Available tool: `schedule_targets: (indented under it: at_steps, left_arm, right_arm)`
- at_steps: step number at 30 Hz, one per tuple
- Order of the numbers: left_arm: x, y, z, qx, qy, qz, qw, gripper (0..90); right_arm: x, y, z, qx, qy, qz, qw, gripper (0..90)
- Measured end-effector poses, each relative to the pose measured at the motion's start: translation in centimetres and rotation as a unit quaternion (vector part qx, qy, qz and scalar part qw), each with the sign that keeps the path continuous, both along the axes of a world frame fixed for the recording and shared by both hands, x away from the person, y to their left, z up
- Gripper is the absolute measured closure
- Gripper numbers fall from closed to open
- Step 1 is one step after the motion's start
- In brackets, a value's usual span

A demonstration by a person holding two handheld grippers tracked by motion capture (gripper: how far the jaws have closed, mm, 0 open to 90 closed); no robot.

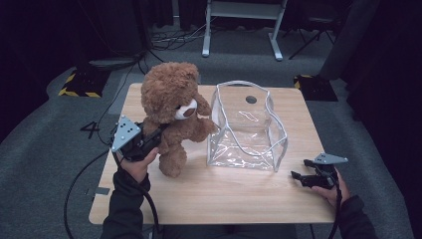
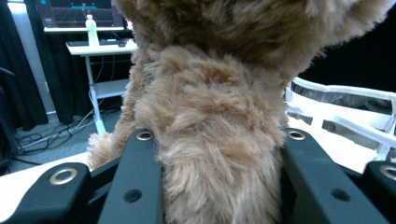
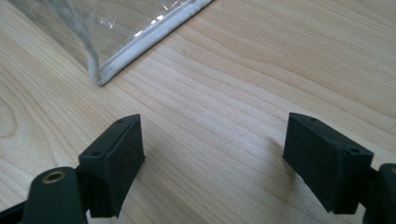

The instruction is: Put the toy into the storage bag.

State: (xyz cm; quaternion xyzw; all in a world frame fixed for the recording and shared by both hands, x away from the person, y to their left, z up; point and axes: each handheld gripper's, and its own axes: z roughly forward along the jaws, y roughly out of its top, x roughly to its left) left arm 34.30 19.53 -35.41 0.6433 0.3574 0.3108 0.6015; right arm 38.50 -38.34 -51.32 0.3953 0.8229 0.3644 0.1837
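- The wooden bench carries everything, its light grain running under both hands; grey carpet and dark curtains lie around it.
- A brown teddy bear stands upright on the left half of the bench, its white muzzle turned toward the bag and one arm reaching out to touch the bag's near-left wall. One foot rests on the wood close to the left hand.
- A clear plastic bag with white piping sits just right of the bear, near the middle of the bench, its mouth open upward and its sides crumpled. In the right gripper view, one white-edged corner of it meets the wood ahead of the jaws.
- The left claw is clamped on the bear from behind; in the left gripper view the brown fur bulges between the two black jaws, which press against it on both sides.
- The right claw sits low near the bench's right front edge, well apart from the bag, jaws spread wide with nothing but bare wood between them.
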Motion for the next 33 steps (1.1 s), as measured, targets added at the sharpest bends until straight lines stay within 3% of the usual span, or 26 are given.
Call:
schedule_targets:
  at_steps: [21,33]
  left_arm:
    - [0.9,-0.8,3.7,-0.012,-0.028,-0.01,0.9995,66.2]
    - [1.6,-2.3,6.9,-0.006,-0.047,-0.013,0.9988,66.1]
  right_arm:
    - [0.0,0.0,0.0,0.0,0.0,-0.001,1.0,20.0]
    - [0.0,0.0,0.0,0.0,0.0,-0.001,1.0,20.0]
